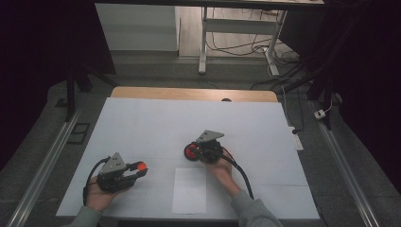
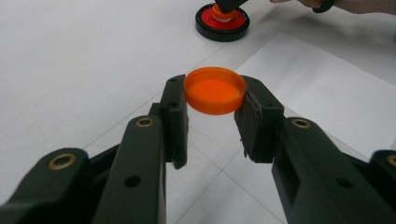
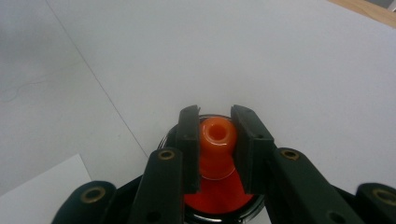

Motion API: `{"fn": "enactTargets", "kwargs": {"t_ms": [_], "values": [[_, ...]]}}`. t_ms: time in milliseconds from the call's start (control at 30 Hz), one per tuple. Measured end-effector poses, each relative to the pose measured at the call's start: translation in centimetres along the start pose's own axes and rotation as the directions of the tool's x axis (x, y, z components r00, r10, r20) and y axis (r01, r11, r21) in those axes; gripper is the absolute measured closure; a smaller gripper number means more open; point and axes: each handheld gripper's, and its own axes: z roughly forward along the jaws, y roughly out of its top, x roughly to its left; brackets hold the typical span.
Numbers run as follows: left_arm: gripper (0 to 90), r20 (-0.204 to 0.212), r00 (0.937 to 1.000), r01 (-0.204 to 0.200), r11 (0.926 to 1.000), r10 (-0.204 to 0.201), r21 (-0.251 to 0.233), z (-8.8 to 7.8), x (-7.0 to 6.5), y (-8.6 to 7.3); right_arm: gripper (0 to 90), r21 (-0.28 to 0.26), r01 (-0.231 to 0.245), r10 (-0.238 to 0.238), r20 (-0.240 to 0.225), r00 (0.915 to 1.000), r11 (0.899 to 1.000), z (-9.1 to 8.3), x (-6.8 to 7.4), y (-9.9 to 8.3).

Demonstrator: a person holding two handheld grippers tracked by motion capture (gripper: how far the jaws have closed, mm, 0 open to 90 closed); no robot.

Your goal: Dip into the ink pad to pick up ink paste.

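Orange cap (image 2: 215, 90): clamped edgewise in left tongs (image 1: 137, 169), near table's (image 1: 142, 123) front-left corner. Orange-necked bottle (image 3: 216, 140): gripped by right tongs (image 1: 195, 151), mid-table; bare surface all round.

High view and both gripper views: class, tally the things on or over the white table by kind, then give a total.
Orange cap: 1
Red bottle with orange neck: 1
White paper sheet: 1
Grippers, left and right: 2
Total: 5

surface: wooden table (image 1: 142, 92) under a white sheet cover (image 1: 142, 127) | lying on it: rectangular white paper sheet (image 1: 189, 191), round black-rimmed red base (image 1: 191, 152)
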Motion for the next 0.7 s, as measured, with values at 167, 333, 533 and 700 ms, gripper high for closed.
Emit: {"fn": "enactTargets", "kwargs": {"t_ms": [167, 333, 533, 700], "values": [[65.4, -0.002, 1.0000, 0.002, 1.0000, -0.002, -0.002, -0.1, 0.1, 0.0, 72.4, -0.044, -0.008, 0.008, 0.009, 0.9999, 0.999, -0.6, -0.4, 0.2], [65.3, -0.002, 1.0000, 0.002, 1.0000, -0.002, -0.001, -0.1, 0.1, 0.0, 72.4, -0.112, -0.034, 0.035, 0.004, 0.9994, 0.993, -2.1, -0.9, 0.9], [65.3, -0.002, 1.0000, 0.002, 1.0000, -0.002, -0.001, -0.1, 0.1, 0.0, 72.4, -0.131, -0.037, 0.037, -0.004, 0.9993, 0.991, -2.5, -1.1, 1.1], [65.3, -0.001, 1.0000, 0.002, 1.0000, -0.002, -0.003, -0.1, 0.1, 0.0, 72.4, -0.121, -0.033, 0.031, -0.017, 0.9994, 0.992, -2.2, -0.9, 1.0]]}}
